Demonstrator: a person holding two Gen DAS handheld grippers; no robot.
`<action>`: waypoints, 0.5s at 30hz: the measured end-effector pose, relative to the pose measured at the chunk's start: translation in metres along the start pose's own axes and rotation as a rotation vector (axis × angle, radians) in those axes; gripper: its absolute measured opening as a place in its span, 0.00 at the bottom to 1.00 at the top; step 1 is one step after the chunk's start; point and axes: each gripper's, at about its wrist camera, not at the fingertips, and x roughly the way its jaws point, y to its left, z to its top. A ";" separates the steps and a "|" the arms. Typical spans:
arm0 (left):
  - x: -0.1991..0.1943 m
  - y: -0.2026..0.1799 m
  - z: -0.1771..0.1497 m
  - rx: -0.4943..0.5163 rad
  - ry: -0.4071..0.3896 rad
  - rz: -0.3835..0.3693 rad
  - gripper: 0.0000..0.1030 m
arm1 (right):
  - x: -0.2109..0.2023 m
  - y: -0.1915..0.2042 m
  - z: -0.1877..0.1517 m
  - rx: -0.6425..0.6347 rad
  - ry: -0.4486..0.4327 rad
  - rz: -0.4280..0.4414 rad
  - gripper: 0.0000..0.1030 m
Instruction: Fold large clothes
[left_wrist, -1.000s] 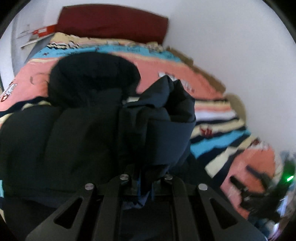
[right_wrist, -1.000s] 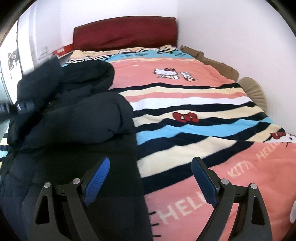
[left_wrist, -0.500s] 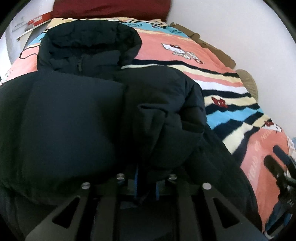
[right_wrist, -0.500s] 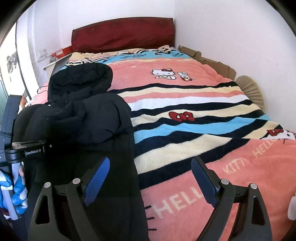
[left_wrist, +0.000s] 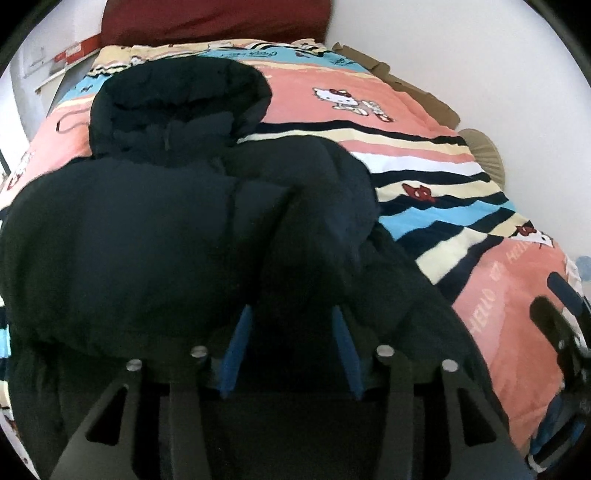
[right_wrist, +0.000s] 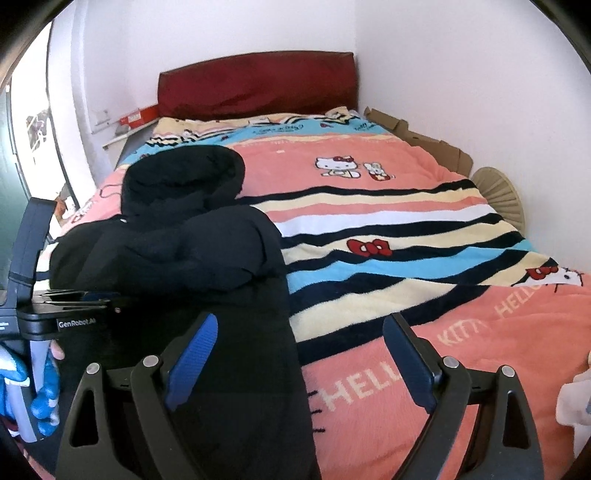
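A black puffy hooded jacket (left_wrist: 147, 229) lies along the left side of the bed, its hood (left_wrist: 177, 96) toward the headboard. One sleeve (left_wrist: 332, 192) is folded across the jacket's body. My left gripper (left_wrist: 290, 325) sits low over the sleeve end; its jaws are opening, the blue pads (left_wrist: 236, 350) stand apart, and dark fabric lies loose between them. My right gripper (right_wrist: 301, 328) hovers wide open over the jacket's (right_wrist: 192, 251) right edge and the blanket, holding nothing.
A striped pink, blue and cream cartoon blanket (right_wrist: 388, 229) covers the bed. A dark red headboard (right_wrist: 255, 85) is at the far end. White wall, cardboard (right_wrist: 424, 140) and a beige fan disc (right_wrist: 498, 192) line the right side. A blue-gloved hand (right_wrist: 40, 398) holds the left tool.
The left gripper, earlier shut on the raised sleeve, has lowered it onto the jacket and parted its jaws. The right gripper has lifted slightly and stays open.
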 end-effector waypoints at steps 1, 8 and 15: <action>0.000 -0.005 0.002 0.008 0.008 -0.001 0.46 | -0.003 0.000 0.000 0.000 -0.004 0.005 0.90; -0.017 -0.011 0.002 0.026 -0.028 0.010 0.51 | -0.008 -0.007 -0.005 0.002 -0.005 0.021 0.91; -0.054 0.064 -0.004 -0.024 -0.096 0.121 0.51 | 0.010 0.013 0.001 -0.057 0.008 0.083 0.91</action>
